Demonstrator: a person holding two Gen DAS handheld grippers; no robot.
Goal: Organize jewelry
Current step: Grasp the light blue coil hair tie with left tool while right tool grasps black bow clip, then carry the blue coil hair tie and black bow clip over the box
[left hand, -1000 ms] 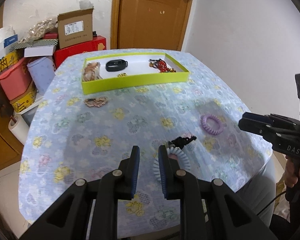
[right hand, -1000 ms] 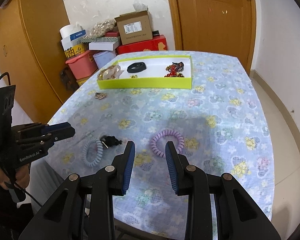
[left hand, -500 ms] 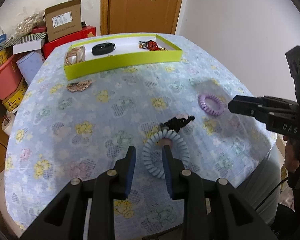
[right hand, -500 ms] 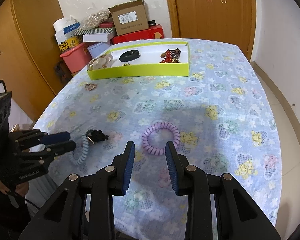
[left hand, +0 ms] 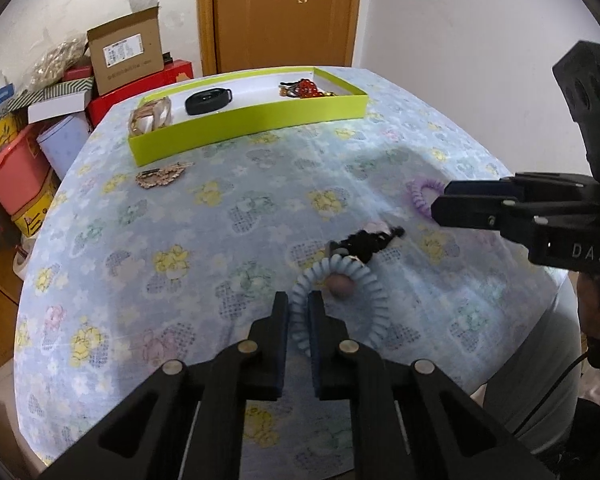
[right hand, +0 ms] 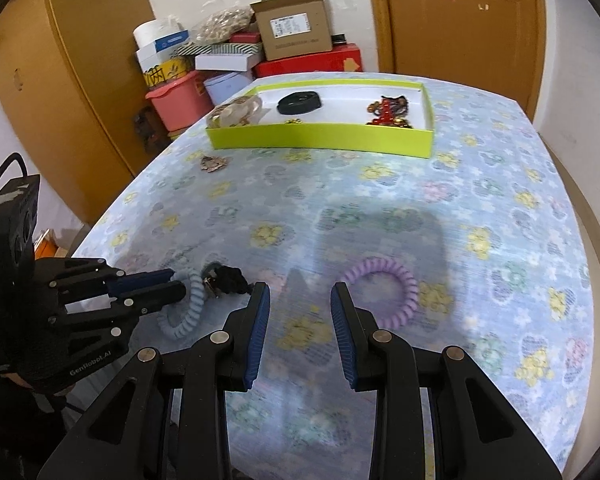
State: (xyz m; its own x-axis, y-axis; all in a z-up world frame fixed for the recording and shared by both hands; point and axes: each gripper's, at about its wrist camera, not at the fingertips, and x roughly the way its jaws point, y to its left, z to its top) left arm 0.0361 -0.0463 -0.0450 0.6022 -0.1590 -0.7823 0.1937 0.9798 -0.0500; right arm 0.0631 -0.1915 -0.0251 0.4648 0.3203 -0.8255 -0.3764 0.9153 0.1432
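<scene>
A: The floral blue tablecloth [left hand: 204,248] looks thin and loose. The left gripper [left hand: 298,310] has just been closing, its jaws narrow on the near-left rim of the pale blue spiral coil hair tie [left hand: 364,280], so a lift might drag cloth, or the springy coil may pop free.

B: The lime-green shallow cardboard tray [left hand: 256,124] sits far across. And the right gripper [right hand: 300,300]?

A: Empty, jaws partly open, just left of the lilac spiral coil hair tie [right hand: 384,292]. The fuzzy black clip [left hand: 366,242] touching the blue coil could snag.
</scene>
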